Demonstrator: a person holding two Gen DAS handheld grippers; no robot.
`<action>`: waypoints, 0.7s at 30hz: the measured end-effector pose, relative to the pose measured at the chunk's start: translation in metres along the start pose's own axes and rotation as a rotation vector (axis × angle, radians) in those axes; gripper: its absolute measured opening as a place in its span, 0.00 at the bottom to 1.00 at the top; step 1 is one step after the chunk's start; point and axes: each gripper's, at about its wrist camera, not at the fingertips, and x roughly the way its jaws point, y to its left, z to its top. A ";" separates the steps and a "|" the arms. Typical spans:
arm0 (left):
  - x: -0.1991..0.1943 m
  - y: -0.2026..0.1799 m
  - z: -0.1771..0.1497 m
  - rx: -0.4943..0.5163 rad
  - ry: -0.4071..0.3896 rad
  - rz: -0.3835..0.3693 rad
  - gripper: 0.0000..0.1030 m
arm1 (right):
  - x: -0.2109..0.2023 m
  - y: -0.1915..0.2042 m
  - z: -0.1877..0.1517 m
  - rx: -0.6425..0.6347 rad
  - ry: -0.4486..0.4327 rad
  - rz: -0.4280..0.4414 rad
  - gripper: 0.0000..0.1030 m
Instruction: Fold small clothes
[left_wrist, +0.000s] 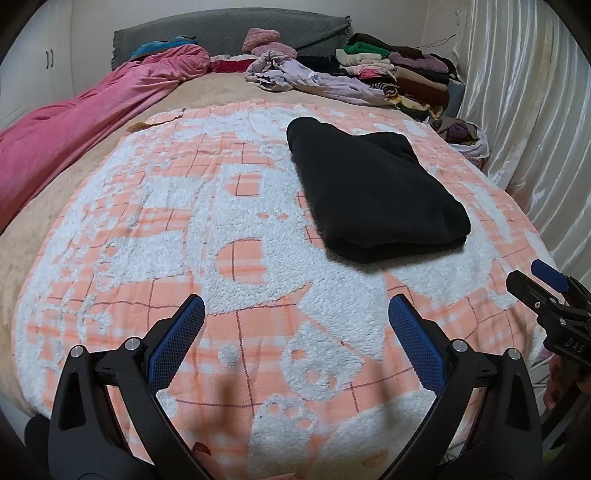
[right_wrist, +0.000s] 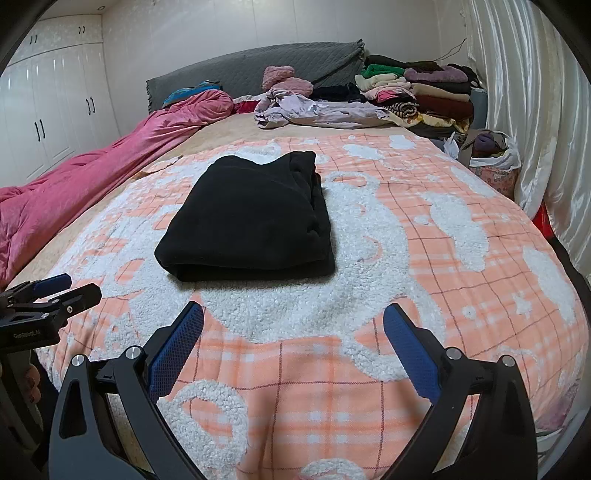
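Blanket bears folded black garment; both grippers' jaws gape wide, empty.

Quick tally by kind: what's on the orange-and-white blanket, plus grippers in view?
Folded black garment: 1
Grippers, left gripper and right gripper, both open, empty and short of the garment: 2
Total: 3

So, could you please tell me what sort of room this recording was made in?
Most likely a home bedroom: a bed with a grey padded headboard, white built-in wardrobes along one wall, and stacks of folded clothes by the curtain.
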 end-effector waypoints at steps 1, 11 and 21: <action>0.000 0.000 0.000 0.000 -0.001 0.000 0.91 | -0.001 -0.001 0.000 0.000 0.000 0.001 0.95; -0.001 0.000 0.000 -0.001 -0.001 -0.001 0.91 | -0.001 0.000 0.000 0.000 0.001 -0.001 0.95; -0.004 -0.004 0.000 -0.001 0.005 0.003 0.91 | -0.002 -0.001 0.000 -0.001 0.000 -0.002 0.95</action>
